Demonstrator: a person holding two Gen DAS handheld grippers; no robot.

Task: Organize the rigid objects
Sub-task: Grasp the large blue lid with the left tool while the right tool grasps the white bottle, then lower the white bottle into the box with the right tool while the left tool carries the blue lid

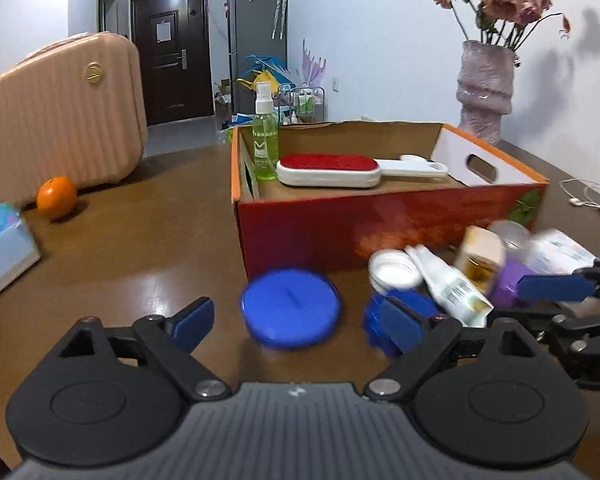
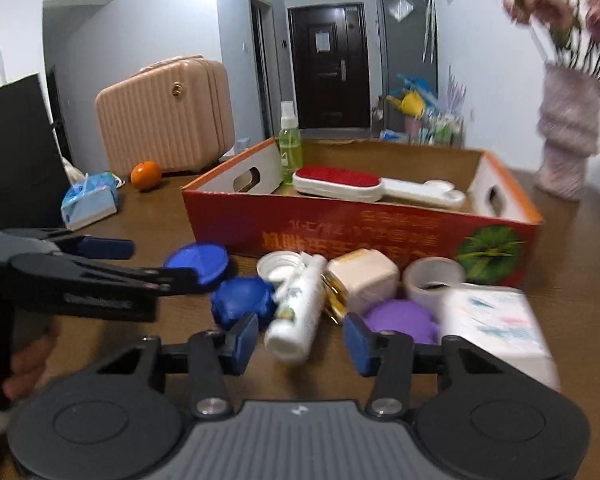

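The left gripper (image 1: 296,320) stands open around a flat round blue plastic lid (image 1: 290,307) without touching it. The right gripper (image 2: 300,340) gapes, pads clear, behind a white plastic tube (image 2: 298,314). Beyond, a red cardboard box (image 2: 340,232) holds a red-faced white lint brush (image 2: 338,184).

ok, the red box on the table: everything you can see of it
The red box is open-topped cardboard with an orange rim, white inner end walls with hand slots, printed characters and a green leaf graphic on its near side. It sits flat on the brown table. Inside are an upright green spray bottle and a red-and-white lint brush. Small containers crowd its near wall.
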